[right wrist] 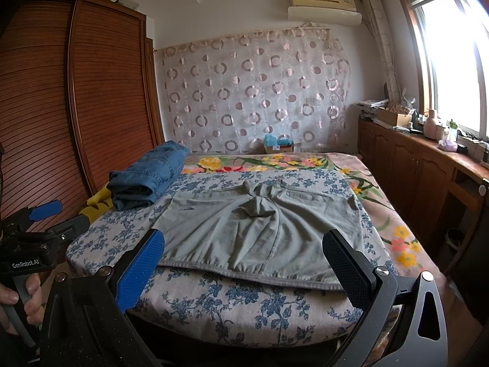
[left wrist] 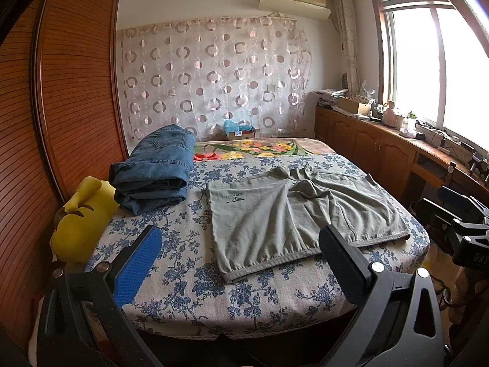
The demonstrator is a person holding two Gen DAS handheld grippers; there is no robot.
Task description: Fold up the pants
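Grey-green pants (left wrist: 293,214) (right wrist: 259,229) lie spread flat on the bed, waistband toward me, with a rumpled bunch at the crotch. My left gripper (left wrist: 241,263) hovers open above the near bed edge, just short of the waistband's left part; its fingers hold nothing. My right gripper (right wrist: 244,263) is open too, above the waistband's near edge, empty. The right gripper's body (left wrist: 458,223) shows at the right in the left wrist view. The left gripper (right wrist: 45,214) shows at the left in the right wrist view, held by a hand (right wrist: 18,296).
Folded blue jeans (left wrist: 156,168) (right wrist: 146,174) sit at the bed's far left beside a yellow plush toy (left wrist: 79,217). The bed (left wrist: 189,290) has a blue floral cover. A wooden wardrobe (left wrist: 67,91) stands left; low cabinets (left wrist: 382,146) with clutter run under the window at right.
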